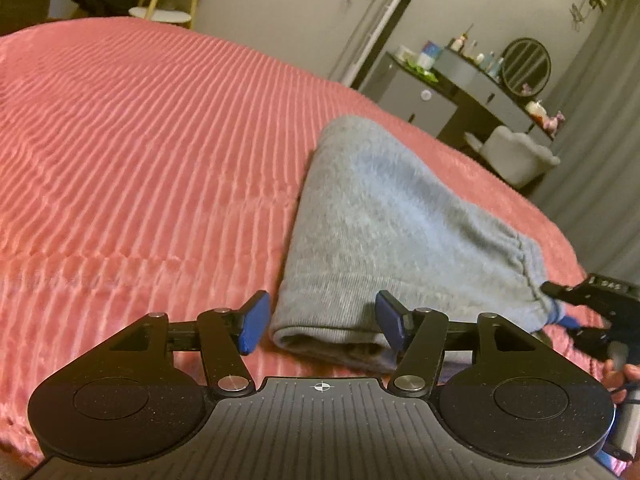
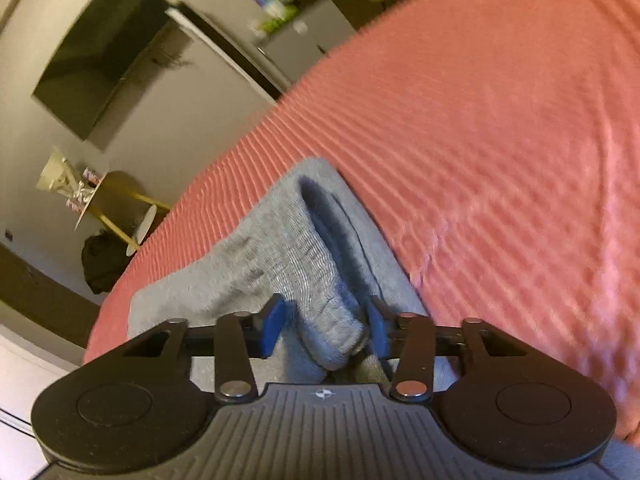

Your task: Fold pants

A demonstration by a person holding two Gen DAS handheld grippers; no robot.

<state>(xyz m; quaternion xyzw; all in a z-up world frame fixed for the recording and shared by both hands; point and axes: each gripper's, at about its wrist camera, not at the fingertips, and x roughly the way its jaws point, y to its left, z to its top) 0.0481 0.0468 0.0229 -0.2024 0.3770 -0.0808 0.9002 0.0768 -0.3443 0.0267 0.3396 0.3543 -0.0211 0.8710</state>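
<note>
- We see the grey pants (image 1: 400, 224) lying on the pink bedspread (image 1: 140, 160), already folded into a compact bundle, right of centre in the left wrist view.
- Left gripper (image 1: 322, 320): jaws stand wide. The near corner of the bundle sits between them; the right pad (image 1: 390, 320) looks to lie against the cloth and the left pad (image 1: 252, 320) stands clear of it, so we judge no grip there.
- Right gripper (image 2: 326, 326): jaws narrower, with a ribbed cuff or waistband roll (image 2: 320, 280) between them. Both pads seem to touch the cloth; we read this as a light hold, but blur keeps us from being sure.
- In the left wrist view the right gripper shows at the right edge, at the gathered end of the pants, with a fingertip below it.
- Judgement: the fold is nearly done; what remains is likely tidying or release.
- Risk: if the right claw lifts while pinching only the top layer, the roll could unwind and spoil the fold.
- Risk: the left pad resting on the corner may drag the bundle sideways if that hand shifts.
- Risk: the plush, ridged bedspread could snag in closing jaws and come up with the cloth.
</note>
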